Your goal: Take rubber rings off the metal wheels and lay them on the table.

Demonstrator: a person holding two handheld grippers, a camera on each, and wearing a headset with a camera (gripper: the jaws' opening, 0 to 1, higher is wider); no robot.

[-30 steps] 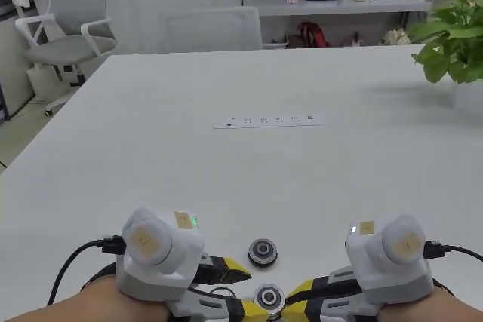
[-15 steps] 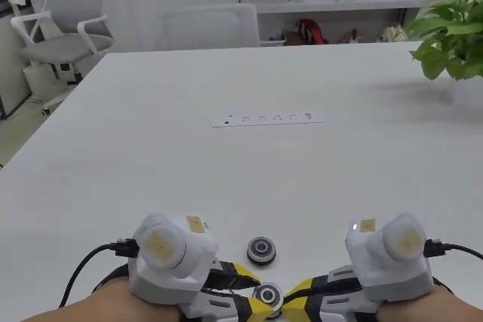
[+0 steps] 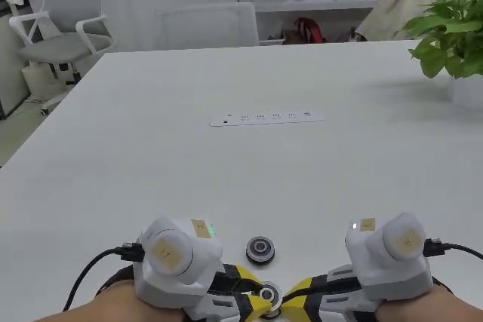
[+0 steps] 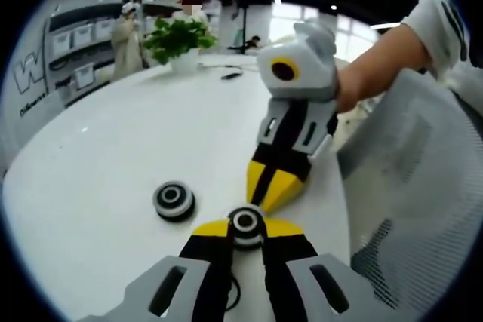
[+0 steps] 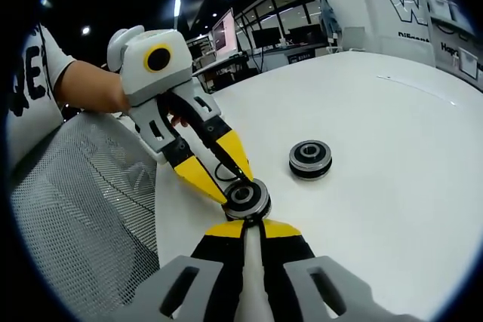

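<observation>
A small metal wheel (image 3: 269,294) with a black rubber ring is held just above the table's near edge. My left gripper (image 4: 247,225) is shut on the wheel (image 4: 247,221), its yellow tips on both sides. My right gripper (image 5: 246,224) comes from the opposite side, jaws pressed together, and its tips nip the ring at the rim of the wheel (image 5: 247,197). The head view shows the left gripper (image 3: 256,301) and the right gripper (image 3: 287,296) meeting tip to tip. A second wheel (image 3: 260,248) (image 4: 174,200) (image 5: 310,158) lies flat on the table just beyond them.
A white power strip (image 3: 266,118) lies at mid-table. A potted plant (image 3: 451,28) stands at the far right corner. Office chairs (image 3: 64,24) stand behind the white table (image 3: 151,148), with shelves along the back wall.
My left gripper has shifted a little right and nearer, staying shut on the wheel. The right gripper has hardly moved. The head camera tilted slightly.
</observation>
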